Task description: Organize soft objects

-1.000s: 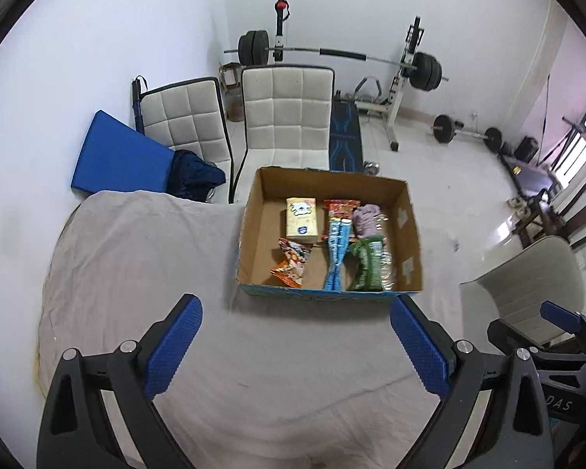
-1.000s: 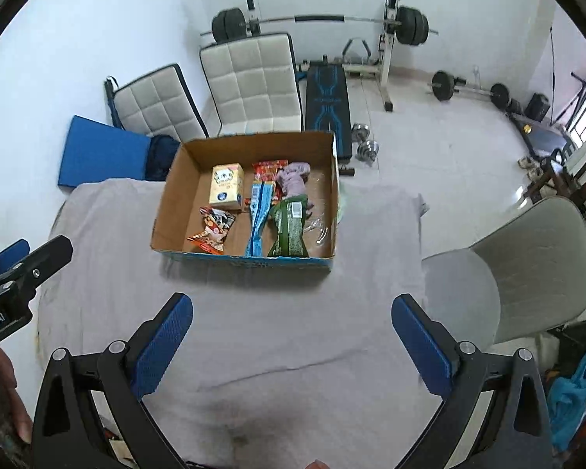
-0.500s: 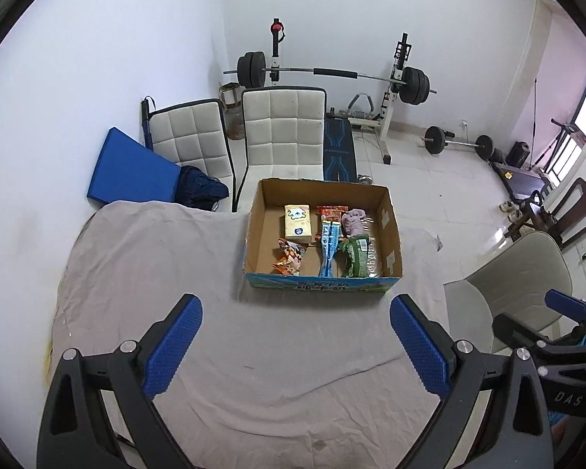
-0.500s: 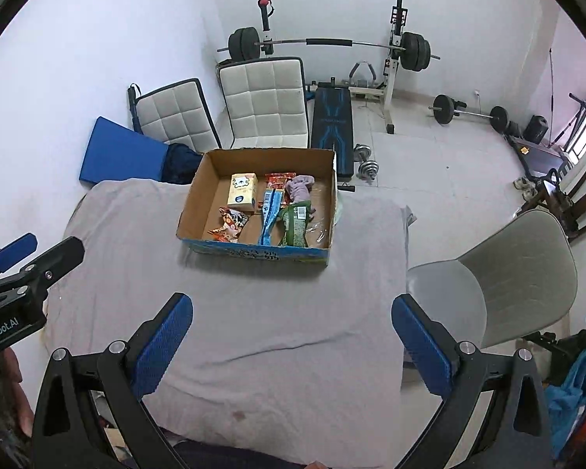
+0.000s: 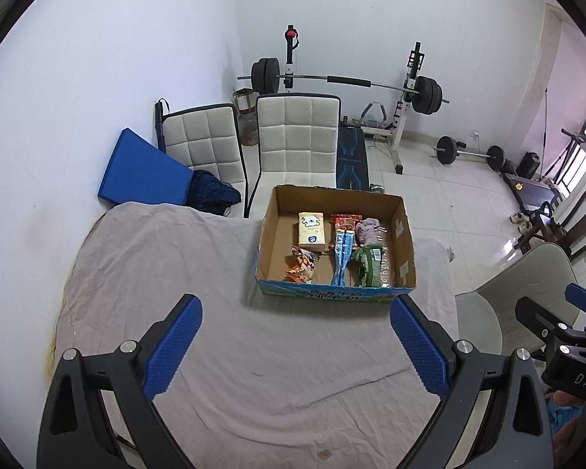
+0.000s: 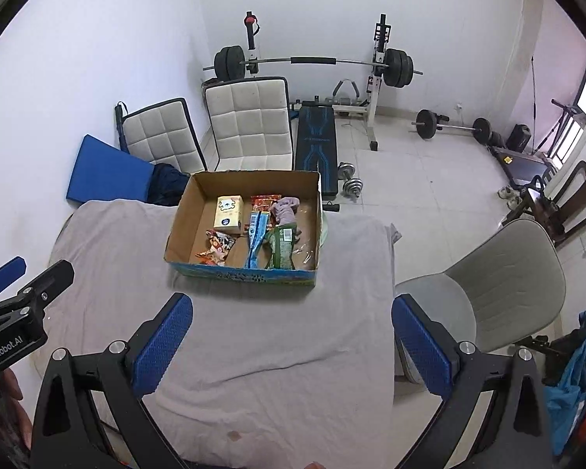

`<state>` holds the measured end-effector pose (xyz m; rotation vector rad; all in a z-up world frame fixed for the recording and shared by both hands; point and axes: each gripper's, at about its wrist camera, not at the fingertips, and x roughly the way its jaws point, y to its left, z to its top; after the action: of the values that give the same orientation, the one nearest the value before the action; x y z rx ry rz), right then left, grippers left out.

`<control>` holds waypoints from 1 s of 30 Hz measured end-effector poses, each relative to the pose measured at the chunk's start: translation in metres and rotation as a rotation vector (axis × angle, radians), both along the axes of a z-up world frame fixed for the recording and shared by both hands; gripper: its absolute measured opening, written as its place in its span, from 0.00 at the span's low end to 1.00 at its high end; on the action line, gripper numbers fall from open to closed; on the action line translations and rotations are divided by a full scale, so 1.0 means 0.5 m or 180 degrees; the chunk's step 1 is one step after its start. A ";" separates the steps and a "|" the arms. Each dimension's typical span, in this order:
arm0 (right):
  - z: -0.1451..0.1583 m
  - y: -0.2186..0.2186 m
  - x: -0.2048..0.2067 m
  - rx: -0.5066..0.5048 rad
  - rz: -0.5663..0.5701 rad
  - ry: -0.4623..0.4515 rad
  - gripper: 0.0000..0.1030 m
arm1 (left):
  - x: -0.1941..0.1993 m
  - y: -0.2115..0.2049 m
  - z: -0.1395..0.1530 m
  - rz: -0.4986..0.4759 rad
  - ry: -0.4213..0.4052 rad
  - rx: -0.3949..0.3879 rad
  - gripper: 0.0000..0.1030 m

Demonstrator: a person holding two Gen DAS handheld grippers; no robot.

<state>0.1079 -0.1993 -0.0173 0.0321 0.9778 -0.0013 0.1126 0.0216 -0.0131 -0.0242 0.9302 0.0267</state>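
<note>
A cardboard box [image 5: 267, 242] [image 6: 179, 219] stands at the far side of a table under a grey cloth [image 5: 175, 273] [image 6: 293, 332]. In it lie a yellow tissue pack [image 5: 311, 231] [image 6: 228, 213], an orange snack bag [image 5: 301, 264] [image 6: 216, 248], a blue packet [image 5: 342, 255] [image 6: 256, 238], a green packet [image 5: 369, 265] [image 6: 281, 248] and a pinkish soft bundle [image 5: 366, 230] [image 6: 285, 211]. My left gripper [image 5: 297, 346] is open and empty, high above the cloth, well short of the box. My right gripper [image 6: 293, 342] is likewise open and empty.
Two white padded chairs [image 5: 297, 144] and a blue mat [image 5: 140, 172] stand behind the table. A grey chair [image 6: 500, 285] is at the table's right. A weight bench and barbell rack [image 6: 316, 66] fill the back of the room.
Both grippers have pulled up and back from the box, so it looks smaller and farther. Both stay open and empty. The box contents have not moved.
</note>
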 end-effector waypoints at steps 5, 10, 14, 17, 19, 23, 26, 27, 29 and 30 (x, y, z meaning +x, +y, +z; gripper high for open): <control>-0.008 0.007 0.013 -0.0032 -0.0012 -0.0004 1.00 | 0.006 -0.004 -0.011 -0.0015 0.0013 0.0023 0.96; -0.014 0.009 0.019 -0.0052 -0.0025 -0.0008 1.00 | 0.005 -0.008 -0.013 -0.0045 0.0027 0.0031 0.96; -0.017 0.009 0.021 -0.0060 -0.0040 -0.0018 1.00 | 0.003 -0.007 -0.008 -0.0047 0.0001 0.0042 0.96; -0.012 0.010 0.020 -0.0066 -0.0040 -0.0052 1.00 | 0.001 -0.004 -0.003 -0.0045 -0.0024 0.0030 0.96; -0.008 0.012 0.018 -0.0064 -0.0036 -0.0071 1.00 | 0.001 -0.003 -0.002 -0.0046 -0.0021 0.0019 0.96; -0.005 0.015 0.014 -0.0066 -0.0020 -0.0089 1.00 | 0.001 -0.003 -0.002 -0.0056 -0.0016 0.0020 0.96; -0.005 0.019 0.014 -0.0078 -0.0014 -0.0090 1.00 | -0.001 -0.004 -0.002 -0.0056 -0.0019 0.0020 0.96; -0.006 0.020 0.014 -0.0072 -0.0020 -0.0089 1.00 | -0.002 -0.004 0.000 -0.0055 -0.0027 0.0018 0.96; -0.006 0.021 0.013 -0.0078 -0.0027 -0.0088 1.00 | -0.003 -0.005 0.002 -0.0054 -0.0038 0.0015 0.96; -0.005 0.022 0.012 -0.0082 -0.0031 -0.0088 1.00 | -0.004 -0.005 0.003 -0.0052 -0.0046 0.0018 0.96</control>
<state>0.1140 -0.1885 -0.0200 0.0130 0.9498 -0.0224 0.1105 0.0192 -0.0114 -0.0115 0.9159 0.0141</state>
